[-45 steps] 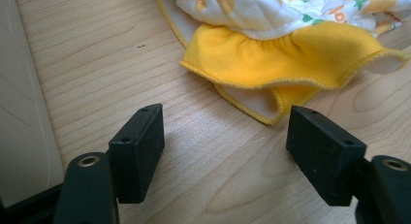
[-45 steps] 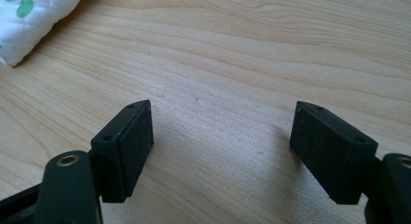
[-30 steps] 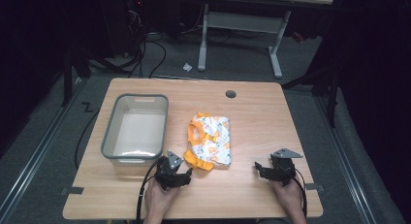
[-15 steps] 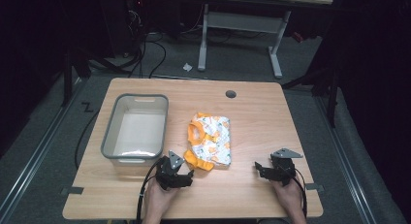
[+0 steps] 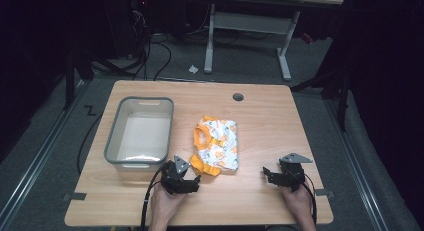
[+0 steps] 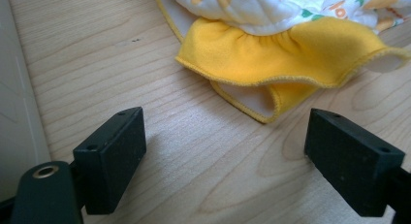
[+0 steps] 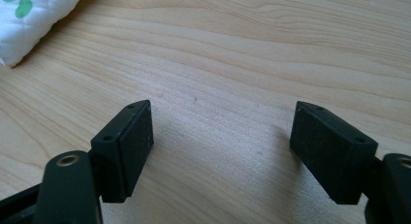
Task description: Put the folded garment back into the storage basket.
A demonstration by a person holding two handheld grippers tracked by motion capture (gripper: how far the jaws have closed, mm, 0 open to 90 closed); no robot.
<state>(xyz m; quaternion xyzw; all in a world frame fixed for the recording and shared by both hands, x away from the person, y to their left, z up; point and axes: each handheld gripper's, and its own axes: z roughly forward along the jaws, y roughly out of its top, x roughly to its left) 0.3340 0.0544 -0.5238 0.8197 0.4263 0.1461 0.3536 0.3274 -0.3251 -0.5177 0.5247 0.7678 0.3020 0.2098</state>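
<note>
A wooden table point(image 5: 260, 121) is seen from above, with a person's two hands entering from the bottom edge, each holding a black two-jaw gripper.

A small folded baby garment point(image 5: 216, 144), white with an orange and green print and yellow-orange ruffled trim, is laid flat near the middle of the table. A grey plastic bin point(image 5: 113, 138) with a pale inside is placed just to its left, apart from it. A small round cable hole point(image 5: 238, 97) is set in the tabletop behind the garment.

The left gripper point(image 5: 192, 178) is held low at the near edge of the table, just in front of the garment's near left corner. Its jaws have just been opening and are now spread wide, with nothing between them. In the left gripper view, bare wood is seen between the two black jaws, and the yellow ruffle point(image 6: 286, 54) lies just beyond them, untouched; a pale wall of the bin point(image 6: 17, 103) is seen at the left edge.

The right gripper point(image 5: 268, 173) is held near the table's front right, well apart from the garment. Its jaws are also released and spread wide over bare wood, nothing being grasped. In the right gripper view, a white corner of the garment point(image 7: 34, 20) is seen at upper left.
</note>
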